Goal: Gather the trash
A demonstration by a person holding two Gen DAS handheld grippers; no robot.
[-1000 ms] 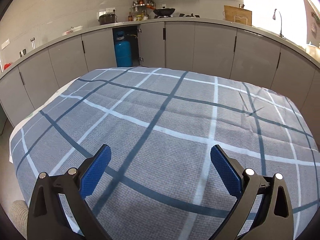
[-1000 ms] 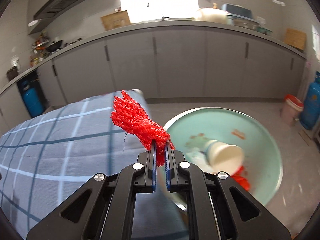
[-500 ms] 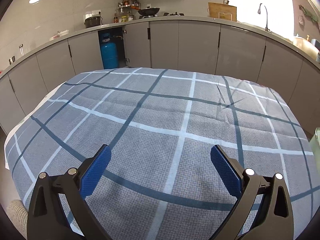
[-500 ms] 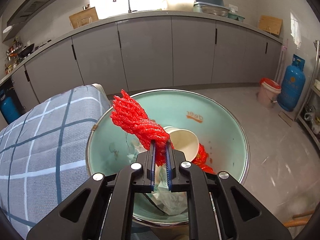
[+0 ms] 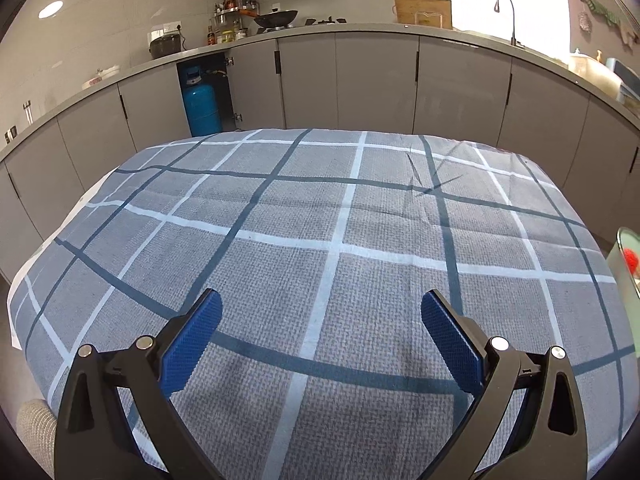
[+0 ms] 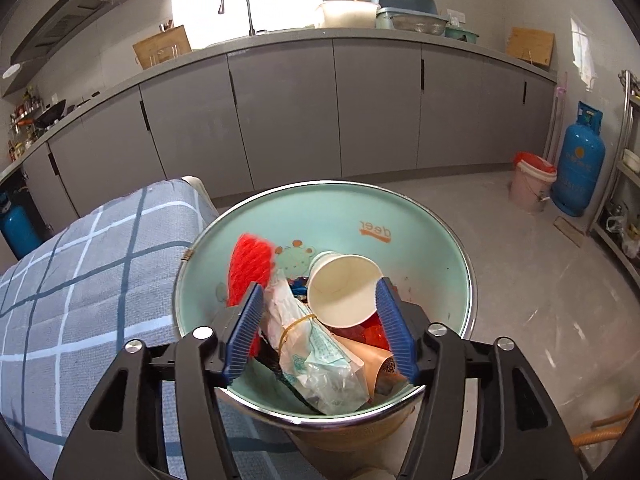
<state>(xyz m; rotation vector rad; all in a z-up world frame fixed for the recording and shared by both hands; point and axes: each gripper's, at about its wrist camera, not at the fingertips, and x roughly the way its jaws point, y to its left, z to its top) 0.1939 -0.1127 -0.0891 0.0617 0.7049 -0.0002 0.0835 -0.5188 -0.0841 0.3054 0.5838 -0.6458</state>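
1. Red mesh netting (image 6: 250,270) inside mint-green trash bin (image 6: 420,240), against the bin's left inner wall, blurred at the top edge; not between the pads. Touching or just beside the crumpled plastic wrapper (image 6: 308,344).
2. Bin contents: white paper cup (image 6: 344,290) on its side, mouth toward camera; wrapper with a rubber band around it; brown paper piece (image 6: 372,360); red scraps under the cup. Cartoon figure and "deer" lettering on far inner wall.
3. Right gripper (image 6: 320,320) directly over the bin mouth, jaws spread apart, nothing held. Blue pads (image 6: 390,320) within the rim on both sides, right pad just beside the cup.
4. Bin rim just beside the edge of the checked tablecloth (image 6: 80,280); bare concrete floor (image 6: 520,280) beyond and right of bin.
5. Left gripper (image 5: 320,338) above the tablecloth (image 5: 320,220), jaws wide, nothing between them. Cloth flat with a few creases near far right corner.
6. Left view only: sliver of bin (image 5: 628,260) at right margin past the table edge, red spot inside; blue gas cylinder (image 5: 202,106) in open cabinet.
7. Right view only: bin interior; pink bucket (image 6: 532,184) and second blue gas cylinder (image 6: 578,164) by far wall, well apart from bin.
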